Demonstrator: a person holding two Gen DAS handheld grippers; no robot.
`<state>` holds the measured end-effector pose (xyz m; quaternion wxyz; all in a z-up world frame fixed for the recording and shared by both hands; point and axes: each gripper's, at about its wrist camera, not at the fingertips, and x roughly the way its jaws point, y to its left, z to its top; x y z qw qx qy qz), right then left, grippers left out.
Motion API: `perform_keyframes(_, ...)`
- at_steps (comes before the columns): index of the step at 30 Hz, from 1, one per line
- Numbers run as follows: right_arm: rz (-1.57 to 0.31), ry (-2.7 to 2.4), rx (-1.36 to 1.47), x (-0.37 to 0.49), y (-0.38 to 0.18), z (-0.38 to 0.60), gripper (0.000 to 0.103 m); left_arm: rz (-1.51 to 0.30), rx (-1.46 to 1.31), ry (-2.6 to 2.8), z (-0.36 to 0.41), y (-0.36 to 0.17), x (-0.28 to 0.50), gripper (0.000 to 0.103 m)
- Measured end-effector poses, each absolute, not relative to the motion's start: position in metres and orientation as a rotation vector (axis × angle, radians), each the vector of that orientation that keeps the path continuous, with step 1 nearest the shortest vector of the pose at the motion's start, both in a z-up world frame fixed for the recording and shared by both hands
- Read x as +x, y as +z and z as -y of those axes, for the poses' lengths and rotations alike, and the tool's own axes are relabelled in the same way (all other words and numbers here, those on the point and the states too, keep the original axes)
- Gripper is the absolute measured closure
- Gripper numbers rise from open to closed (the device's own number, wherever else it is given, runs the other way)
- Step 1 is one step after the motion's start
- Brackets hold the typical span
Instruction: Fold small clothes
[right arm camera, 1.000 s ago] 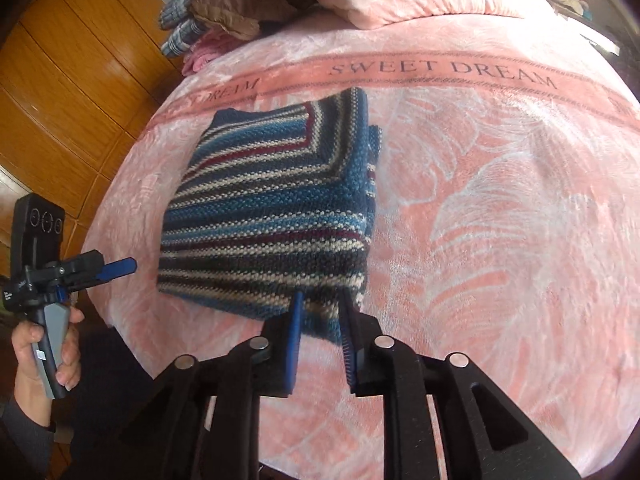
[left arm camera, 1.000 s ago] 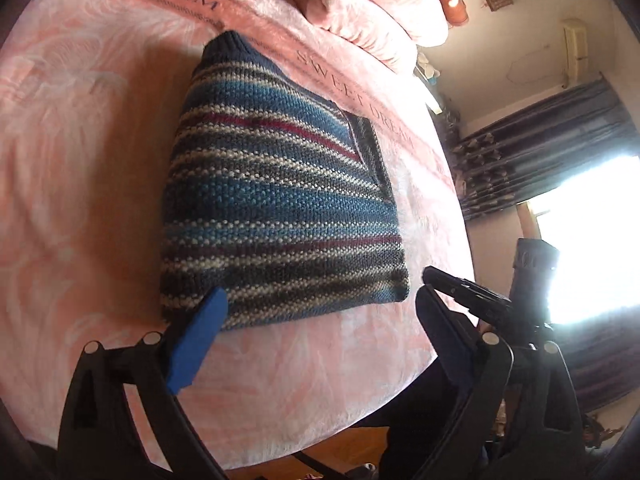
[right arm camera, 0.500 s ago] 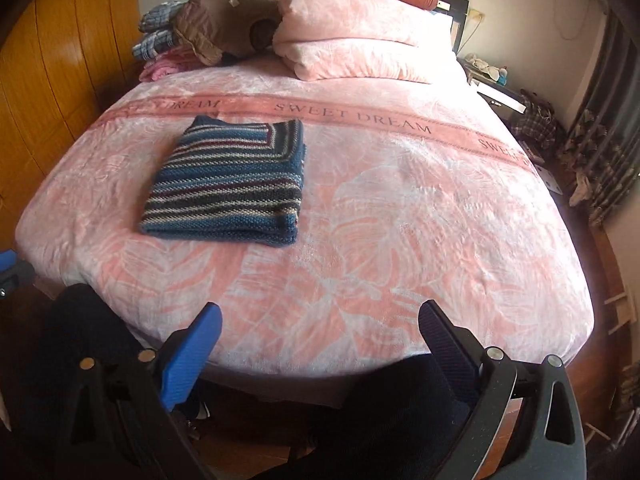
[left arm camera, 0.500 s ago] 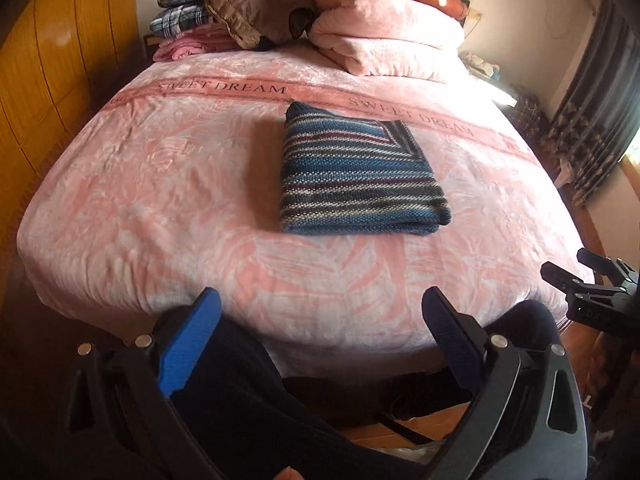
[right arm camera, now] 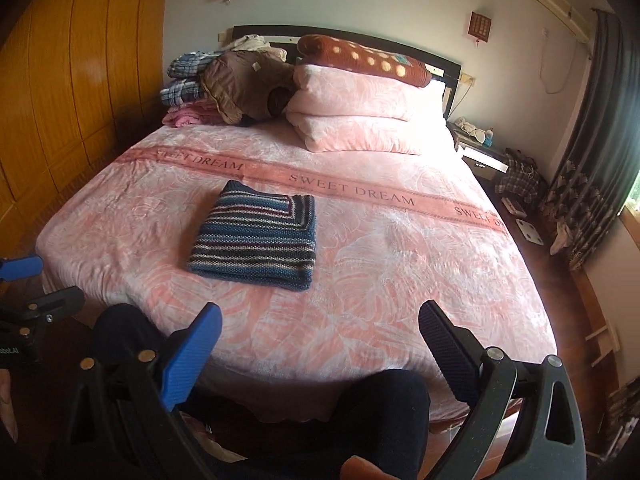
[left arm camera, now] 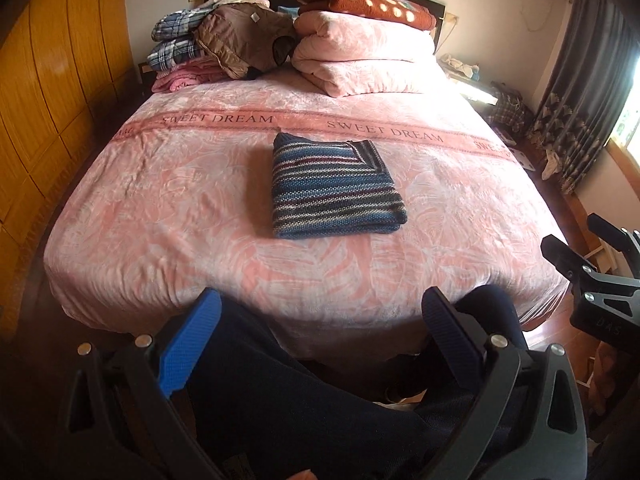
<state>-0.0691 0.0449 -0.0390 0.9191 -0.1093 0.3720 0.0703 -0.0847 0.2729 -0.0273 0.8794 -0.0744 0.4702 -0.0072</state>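
Folded striped sweater [left arm camera: 334,186] lies flat on the pink bedspread [left arm camera: 168,208], well ahead of both tongs, long axis running away from them, thick fold edge nearest. Blue, grey, white and maroon knit stripes, neat rectangle. Left gripper [left arm camera: 320,334] and right gripper [right arm camera: 320,338] both spread wide, holding nothing.

right tool [right arm camera: 320,340] jaws spread wide, empty, over foot of bed [right arm camera: 420,264] | folded striped knit sweater [right arm camera: 256,236] flat on bed, well apart from tool | pink pillows [right arm camera: 360,120] at bed head | left tool [right arm camera: 28,280] beside bed's left edge
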Motion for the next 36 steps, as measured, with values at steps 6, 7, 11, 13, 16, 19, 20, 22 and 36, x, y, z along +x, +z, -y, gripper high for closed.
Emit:
perform_keyframes(6,-0.799,0.156,-0.203,-0.063,-0.048,-0.049,0.004,-1.0,-0.139,0.001,-0.27,-0.039,-0.081,0.003)
perform_keyframes(7,-0.805,0.161,-0.199,-0.062,-0.049,-0.05,0.004,-0.999,-0.142,0.002,-0.27,-0.039,-0.08,0.003)
perform_keyframes(11,-0.819,0.168,-0.204,-0.06,-0.054,-0.055,0.004,-0.996,-0.14,0.008,-0.27,-0.04,-0.078,0.003)
perform_keyframes(13,-0.823,0.167,-0.204,-0.059,-0.056,-0.056,0.004,-0.996,-0.142,0.008,-0.27,-0.039,-0.077,0.003)
perform_keyframes(16,-0.831,0.168,-0.197,-0.057,-0.058,-0.056,0.004,-0.997,-0.131,0.015,-0.27,-0.04,-0.075,0.003)
perform_keyframes(19,-0.831,0.17,-0.196,-0.056,-0.058,-0.055,0.004,-1.003,-0.133,0.014,-0.27,-0.039,-0.073,0.003)
perform_keyframes(20,-0.832,0.169,-0.195,-0.055,-0.059,-0.054,0.004,-1.003,-0.132,0.016,-0.27,-0.039,-0.072,0.003)
perform_keyframes(22,-0.834,0.17,-0.191,-0.055,-0.06,-0.054,0.004,-1.0,-0.129,0.022,-0.27,-0.037,-0.072,0.003)
perform_keyframes(36,-0.83,0.194,-0.186,-0.055,-0.066,-0.059,0.004,-0.991,-0.122,0.048,-0.27,-0.036,-0.073,0.003)
